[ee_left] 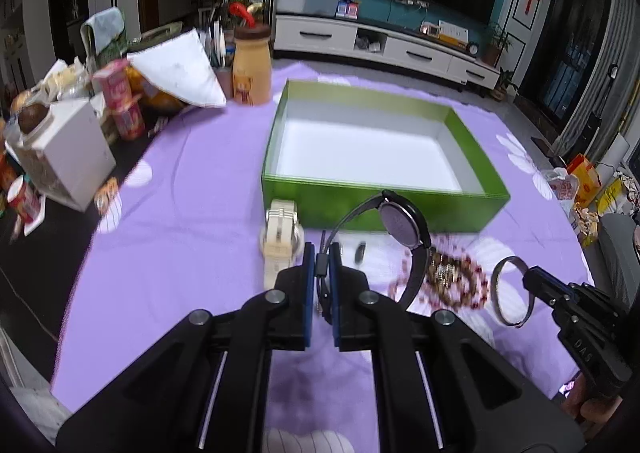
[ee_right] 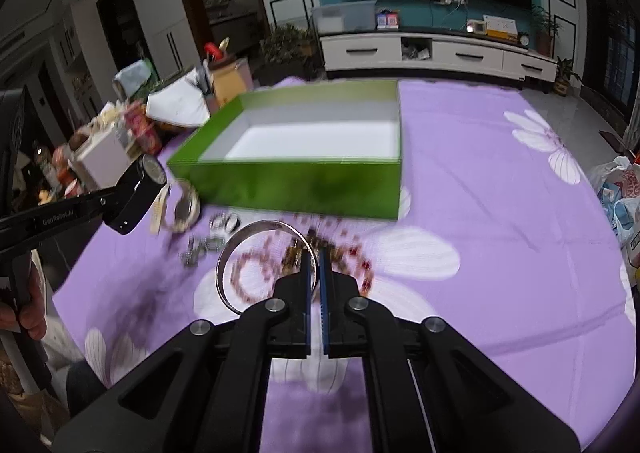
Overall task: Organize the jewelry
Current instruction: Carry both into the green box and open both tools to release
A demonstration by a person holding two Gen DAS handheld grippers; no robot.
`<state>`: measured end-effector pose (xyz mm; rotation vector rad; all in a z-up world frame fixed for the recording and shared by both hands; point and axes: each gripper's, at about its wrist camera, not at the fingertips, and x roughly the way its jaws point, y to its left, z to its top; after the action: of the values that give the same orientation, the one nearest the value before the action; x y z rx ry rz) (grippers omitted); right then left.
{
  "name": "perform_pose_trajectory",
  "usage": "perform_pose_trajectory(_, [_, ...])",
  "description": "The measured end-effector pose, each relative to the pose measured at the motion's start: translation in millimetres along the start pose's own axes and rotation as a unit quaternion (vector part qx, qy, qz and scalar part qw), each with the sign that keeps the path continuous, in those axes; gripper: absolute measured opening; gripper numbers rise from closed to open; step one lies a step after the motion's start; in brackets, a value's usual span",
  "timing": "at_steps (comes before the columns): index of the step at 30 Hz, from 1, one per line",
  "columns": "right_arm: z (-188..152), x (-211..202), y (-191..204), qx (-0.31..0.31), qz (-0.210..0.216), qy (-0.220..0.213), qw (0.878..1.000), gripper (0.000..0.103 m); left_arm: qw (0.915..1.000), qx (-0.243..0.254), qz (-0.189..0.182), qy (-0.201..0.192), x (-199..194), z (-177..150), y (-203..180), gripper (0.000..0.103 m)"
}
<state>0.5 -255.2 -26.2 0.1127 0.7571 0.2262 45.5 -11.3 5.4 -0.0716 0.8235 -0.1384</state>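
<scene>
My left gripper [ee_left: 322, 257] is shut on the strap of a black watch [ee_left: 402, 229], which hangs lifted above the purple cloth. It also shows at the left of the right wrist view, where the left gripper [ee_right: 108, 209] carries the black watch [ee_right: 140, 183]. My right gripper [ee_right: 316, 259] is shut on a silver bangle [ee_right: 262, 225], raised off the cloth. In the left wrist view the right gripper [ee_left: 530, 277] holds the bangle [ee_left: 495, 285] at the right. An open green box [ee_left: 384, 193] [ee_right: 296, 185] stands behind, white inside. A white watch [ee_left: 280, 239] [ee_right: 180, 209], beaded bracelets [ee_left: 456, 283] [ee_right: 256, 273] and small silver pieces [ee_right: 204, 244] lie in front of the box.
Clutter fills the table's left side: a white carton [ee_left: 68, 157], red snack cups [ee_left: 120, 101], a tan bottle [ee_left: 252, 69] and a white cloth [ee_left: 180, 73]. Bags [ee_right: 622, 197] sit off the right edge. A person's hand [ee_right: 28, 317] grips the left handle.
</scene>
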Motion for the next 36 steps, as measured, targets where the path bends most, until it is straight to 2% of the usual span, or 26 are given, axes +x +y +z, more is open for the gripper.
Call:
perform_pose_trajectory(10, [55.9, 13.4, -10.8, 0.014, -0.008, -0.059, 0.998, 0.003, 0.9989, 0.016, 0.017, -0.04, 13.6, 58.3, -9.7, 0.006])
perform_pose_trajectory(18, [88.0, 34.0, -13.2, 0.014, -0.013, -0.076, 0.997, 0.003, 0.9981, 0.025, 0.037, -0.042, 43.1, 95.0, -19.3, 0.007])
perform_pose_trajectory(25, [108.7, 58.9, -19.8, 0.02, -0.022, -0.071, 0.997, 0.003, 0.9979, 0.035, 0.045, -0.032, 74.2, 110.0, -31.0, 0.007])
perform_pose_trajectory(36, [114.4, 104.8, -30.6, 0.027, -0.035, -0.021, 0.999, 0.003, 0.9972, 0.045, 0.06, 0.001, 116.7, 112.2, -38.4, 0.008])
